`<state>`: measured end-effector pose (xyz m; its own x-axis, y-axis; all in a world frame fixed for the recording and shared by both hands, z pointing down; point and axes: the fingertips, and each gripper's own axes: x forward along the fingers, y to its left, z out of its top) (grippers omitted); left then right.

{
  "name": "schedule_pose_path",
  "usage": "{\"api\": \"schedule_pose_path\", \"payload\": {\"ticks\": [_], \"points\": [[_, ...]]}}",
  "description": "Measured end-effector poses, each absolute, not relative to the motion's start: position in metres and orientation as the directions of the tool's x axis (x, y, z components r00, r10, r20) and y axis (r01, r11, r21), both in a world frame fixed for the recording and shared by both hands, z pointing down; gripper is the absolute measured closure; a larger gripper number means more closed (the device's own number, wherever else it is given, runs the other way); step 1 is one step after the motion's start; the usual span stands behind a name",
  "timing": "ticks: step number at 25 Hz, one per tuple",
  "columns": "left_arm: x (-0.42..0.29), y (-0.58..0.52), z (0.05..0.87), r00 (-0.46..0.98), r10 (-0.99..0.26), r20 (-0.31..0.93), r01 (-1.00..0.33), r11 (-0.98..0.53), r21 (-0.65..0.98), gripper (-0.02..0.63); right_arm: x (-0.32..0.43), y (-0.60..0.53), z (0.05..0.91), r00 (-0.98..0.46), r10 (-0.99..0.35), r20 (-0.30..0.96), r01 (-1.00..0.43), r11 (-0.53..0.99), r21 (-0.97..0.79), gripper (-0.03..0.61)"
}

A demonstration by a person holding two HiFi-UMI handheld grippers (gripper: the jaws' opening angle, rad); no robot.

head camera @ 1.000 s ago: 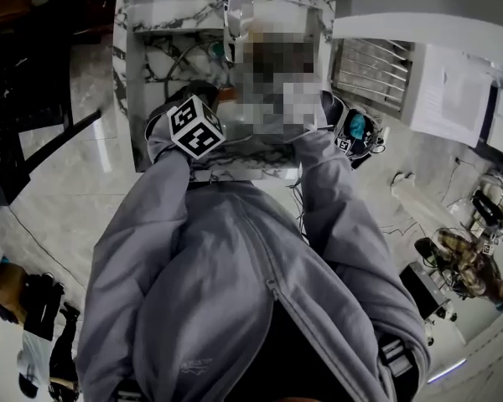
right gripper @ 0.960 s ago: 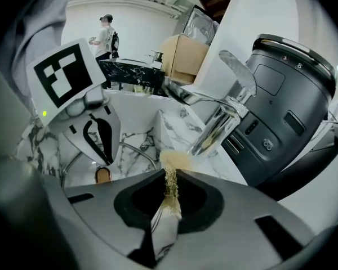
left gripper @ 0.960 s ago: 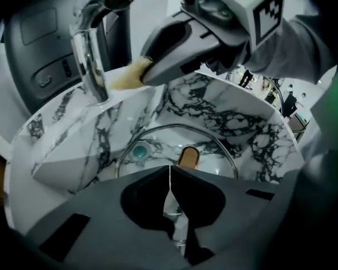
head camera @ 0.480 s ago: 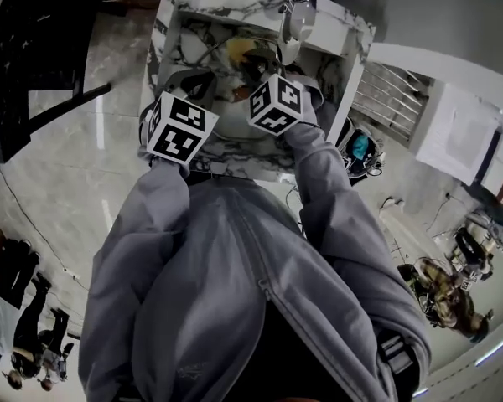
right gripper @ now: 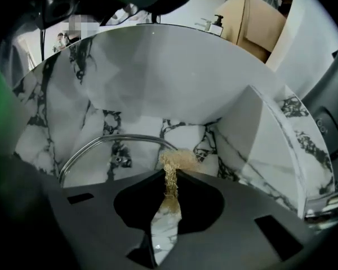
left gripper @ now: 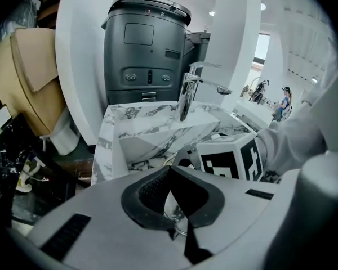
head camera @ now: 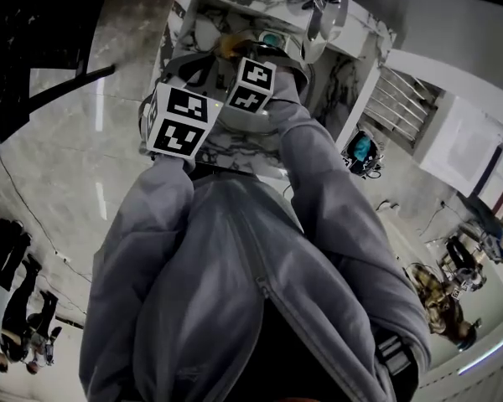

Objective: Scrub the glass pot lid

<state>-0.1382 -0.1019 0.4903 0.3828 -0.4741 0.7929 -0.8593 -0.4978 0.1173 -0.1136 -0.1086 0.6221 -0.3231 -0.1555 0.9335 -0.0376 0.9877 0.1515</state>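
The marble sink (head camera: pixel 203 13) takes up most of what lies ahead of both tools, and its basin sits directly below them. The chrome faucet (left gripper: pixel 186 97) stands beyond the left hand-held gripper (left gripper: pixel 170 176), on the sink's far rim. No water can be seen running from it.

The glass pot lid (right gripper: pixel 124 167) is inside the basin, off the worktop. It sits just ahead of the right hand-held gripper (right gripper: pixel 170 176) and slightly to its left. The steel rim arcs across that gripper's view, and the marble veins show clearly through the glass. The left hand-held gripper is clenched tight, with a shiny sliver of the lid's edge pinched between its pads, so it appears to be steadying the lid by the rim.

The right hand-held gripper is clamped on a tan scouring pad (right gripper: pixel 180 159). A tuft of the pad sticks out past the fingertips, right at the near end of the lid's rim. Whether it actually presses on the rim cannot be told.

The setup looks finished: the lid is held over the sink and the pad is gripped and brought to it. No foam, streaks or wet film show on the glass, so the scrubbing seems barely begun, if at all. Most of the rim and both faces of the glass probably remain to be worked.
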Motion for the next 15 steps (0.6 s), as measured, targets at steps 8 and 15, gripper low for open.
{"api": "schedule_pose_path", "payload": {"ticks": [8,15], "points": [[-0.14,-0.097,0.484,0.393,-0.49,0.778,-0.861,-0.492,0.125,0.597,-0.121,-0.066,0.625,-0.26,-0.088,0.961,0.063,0.992,0.108,0.522],[-0.135,-0.085,0.481,0.396,-0.492,0.775,-0.856,-0.504,0.117,0.598,-0.115,-0.005,0.621,-0.235,0.047,0.971,0.089,0.996,-0.026,0.52]]}}
